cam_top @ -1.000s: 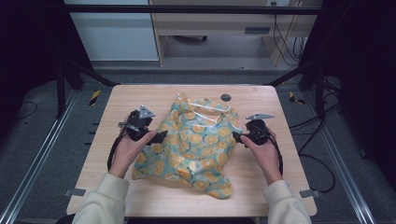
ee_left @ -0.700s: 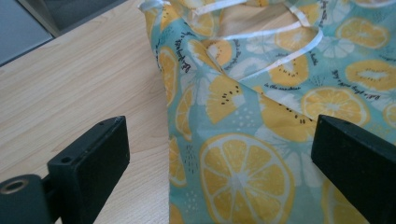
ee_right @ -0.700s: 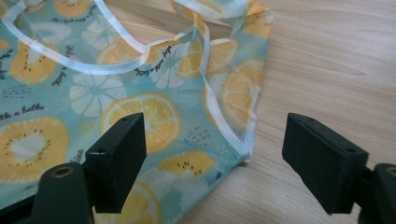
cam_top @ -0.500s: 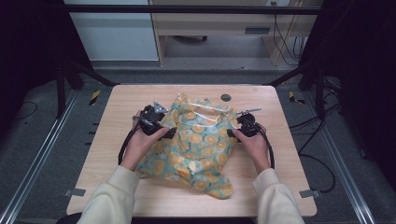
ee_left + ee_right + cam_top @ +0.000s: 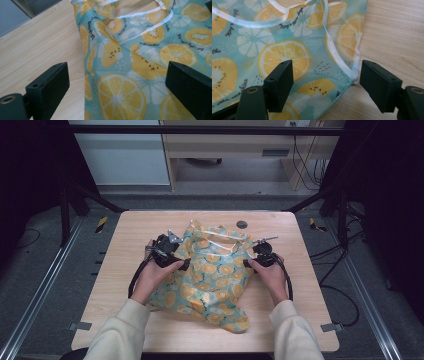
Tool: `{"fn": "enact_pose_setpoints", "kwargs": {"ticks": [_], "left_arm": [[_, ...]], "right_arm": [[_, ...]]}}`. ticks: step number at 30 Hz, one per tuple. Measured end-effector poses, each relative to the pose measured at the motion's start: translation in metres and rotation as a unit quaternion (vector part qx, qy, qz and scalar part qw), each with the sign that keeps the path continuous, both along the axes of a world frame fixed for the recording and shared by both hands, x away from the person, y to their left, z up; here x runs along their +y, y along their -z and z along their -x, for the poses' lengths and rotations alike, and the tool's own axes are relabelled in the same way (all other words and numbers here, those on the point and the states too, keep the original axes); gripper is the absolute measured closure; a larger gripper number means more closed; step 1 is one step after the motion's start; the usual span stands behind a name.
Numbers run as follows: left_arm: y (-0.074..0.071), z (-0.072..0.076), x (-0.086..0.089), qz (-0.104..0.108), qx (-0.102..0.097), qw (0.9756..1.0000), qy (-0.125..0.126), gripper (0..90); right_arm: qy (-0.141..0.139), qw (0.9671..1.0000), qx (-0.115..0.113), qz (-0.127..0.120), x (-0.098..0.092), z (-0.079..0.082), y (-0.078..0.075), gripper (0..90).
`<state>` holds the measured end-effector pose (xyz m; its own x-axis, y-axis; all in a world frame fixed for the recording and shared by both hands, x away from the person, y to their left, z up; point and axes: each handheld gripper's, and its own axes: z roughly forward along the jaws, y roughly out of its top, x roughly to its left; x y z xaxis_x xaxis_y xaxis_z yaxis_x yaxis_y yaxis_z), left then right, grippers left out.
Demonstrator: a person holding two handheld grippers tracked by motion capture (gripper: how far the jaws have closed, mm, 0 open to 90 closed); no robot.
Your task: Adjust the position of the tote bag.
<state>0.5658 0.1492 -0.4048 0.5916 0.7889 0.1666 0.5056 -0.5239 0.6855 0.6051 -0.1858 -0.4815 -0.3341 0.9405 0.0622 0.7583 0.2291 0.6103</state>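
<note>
**Both grippers low at the cloth's two side edges, jaws apart**

Two cream-sleeved forearms come up from the near edge and angle inward toward the cloth (image 5: 210, 275). The left hand (image 5: 152, 277) holds the left gripper (image 5: 186, 265) at the cloth's left edge, jaws pointing right across it; in the left gripper view they stand wide, one off the cloth and one over it, neither pressing. The right hand (image 5: 270, 275) holds the right gripper (image 5: 246, 263) at the cloth's right edge, pointing left. Its jaws have just been closing, yet a clear gap remains, astride the hemmed corner without pinching it. A cable loops back beside each wrist.
</note>
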Motion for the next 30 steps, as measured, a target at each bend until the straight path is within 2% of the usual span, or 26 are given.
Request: {"fn": "enact_pose_setpoints", "kwargs": {"ticks": [5,9,11,13,16,19,22,24,25,27,30], "left_arm": [[0.002,-0.001,-0.001,-0.006,0.003,1.0,-0.001,5.0],[0.003,-0.001,-0.001,-0.004,0.003,1.0,-0.002,6.5],[0.003,-0.002,0.0,-0.01,0.003,0.9999,-0.004,6.5],[0.004,-0.003,0.0,-0.007,0.003,0.9999,-0.009,6.2],[0.005,-0.003,0.001,-0.013,0.007,0.9999,-0.003,7.9],[0.007,-0.004,0.001,-0.013,0.009,0.9999,-0.005,8.7],[0.008,-0.004,0.002,-0.016,0.015,0.9997,-0.007,10.1],[0.01,-0.005,0.004,-0.017,0.024,0.9995,-0.006,18.9],[0.011,-0.006,0.004,-0.016,0.026,0.9995,-0.01,20.0],[0.012,-0.006,0.006,-0.009,0.028,0.9995,-0.014,29.8],[0.013,-0.005,0.007,-0.007,0.039,0.9992,-0.004,42.1]], "right_arm": [[0.003,1.0,-0.002,0.007,-0.003,-0.002,0.001,31.4],[0.005,1.0,0.003,-0.007,-0.003,-0.001,0.002,32.6],[0.003,1.0,0.004,-0.001,-0.001,-0.001,0.003,32.9],[0.003,1.0,0.002,0.004,0.002,-0.002,0.003,32.4],[0.006,1.0,-0.006,0.005,0.003,-0.002,0.004,29.7],[0.006,0.9999,-0.003,0.008,0.005,-0.002,0.005,27.0],[0.003,0.9999,-0.004,0.016,0.006,-0.003,0.006,27.9],[0.003,0.9999,-0.001,0.016,0.007,-0.003,0.006,29.7],[0.004,0.9999,-0.001,0.016,0.007,-0.003,0.006,30.7],[0.001,0.9997,-0.004,0.022,0.007,-0.003,0.006,33.0],[-0.001,0.9995,-0.005,0.03,0.009,-0.002,0.006,37.7]]}}
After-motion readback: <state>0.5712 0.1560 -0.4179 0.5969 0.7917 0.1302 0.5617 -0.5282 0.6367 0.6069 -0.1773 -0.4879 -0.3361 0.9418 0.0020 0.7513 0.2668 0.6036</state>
